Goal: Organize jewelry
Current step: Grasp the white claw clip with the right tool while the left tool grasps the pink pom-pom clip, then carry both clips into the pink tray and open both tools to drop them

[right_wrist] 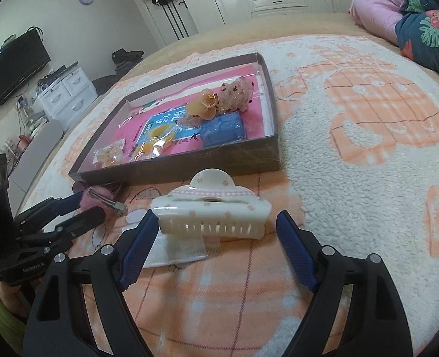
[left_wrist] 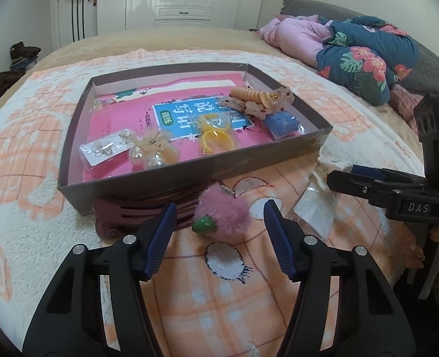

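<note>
Two handheld grippers reach for hair accessories lying on a bed blanket, in front of a shallow box.

The left gripper (left_wrist: 218, 209), half open, frames a pink pompom clip (left_wrist: 223, 212); the right gripper (right_wrist: 213, 229), wide, straddles a white claw clip (right_wrist: 210, 211). Neither appears gripped yet. Next likely step: close, lift, carry each into the box (left_wrist: 189, 169).

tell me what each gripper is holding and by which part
Nothing is held. The left gripper stands open around the pink pom-pom hair clip; the right gripper is open before the white claw clip.
</note>
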`<state>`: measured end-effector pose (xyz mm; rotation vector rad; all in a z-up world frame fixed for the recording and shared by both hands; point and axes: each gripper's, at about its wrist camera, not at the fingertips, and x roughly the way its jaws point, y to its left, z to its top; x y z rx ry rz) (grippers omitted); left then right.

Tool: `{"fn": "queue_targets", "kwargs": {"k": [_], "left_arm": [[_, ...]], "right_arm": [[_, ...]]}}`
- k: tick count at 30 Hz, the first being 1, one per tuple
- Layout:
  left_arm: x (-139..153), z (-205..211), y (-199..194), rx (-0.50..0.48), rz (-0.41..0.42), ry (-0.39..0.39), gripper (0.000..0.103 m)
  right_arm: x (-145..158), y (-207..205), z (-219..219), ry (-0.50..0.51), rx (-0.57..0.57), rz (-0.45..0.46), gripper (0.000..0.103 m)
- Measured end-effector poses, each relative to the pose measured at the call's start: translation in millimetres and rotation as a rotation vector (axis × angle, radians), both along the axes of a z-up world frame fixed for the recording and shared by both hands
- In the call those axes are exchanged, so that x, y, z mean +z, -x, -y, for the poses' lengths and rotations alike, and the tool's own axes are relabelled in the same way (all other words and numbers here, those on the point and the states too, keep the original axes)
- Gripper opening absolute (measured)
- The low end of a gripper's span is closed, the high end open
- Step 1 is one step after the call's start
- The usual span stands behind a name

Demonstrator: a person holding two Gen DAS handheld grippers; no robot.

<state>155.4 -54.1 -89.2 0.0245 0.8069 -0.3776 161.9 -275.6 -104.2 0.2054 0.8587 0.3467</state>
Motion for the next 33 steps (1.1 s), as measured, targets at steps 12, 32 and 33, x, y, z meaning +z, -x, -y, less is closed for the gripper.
{"fn": "queue_targets", "kwargs": {"k": [12, 32, 33], "left_arm": [[-4.7, 5.3, -1.7, -0.021, -0.012, -0.005, 0.024], [29.7, -5.1, 12.2, 0.002, 0.061, 0.051, 0.023], [30.7, -7.3, 11.5, 0.008, 0.064, 0.054, 0.023]], "right_arm": [[4.2, 1.6, 1.1, -0.002, -0.006, 0.036, 0.064], [31.3, 20.2, 5.0, -0.001, -0.006, 0.168, 0.064], [32.3, 20.9, 3.7, -0.001, -0.001, 0.174, 0.064]]}}
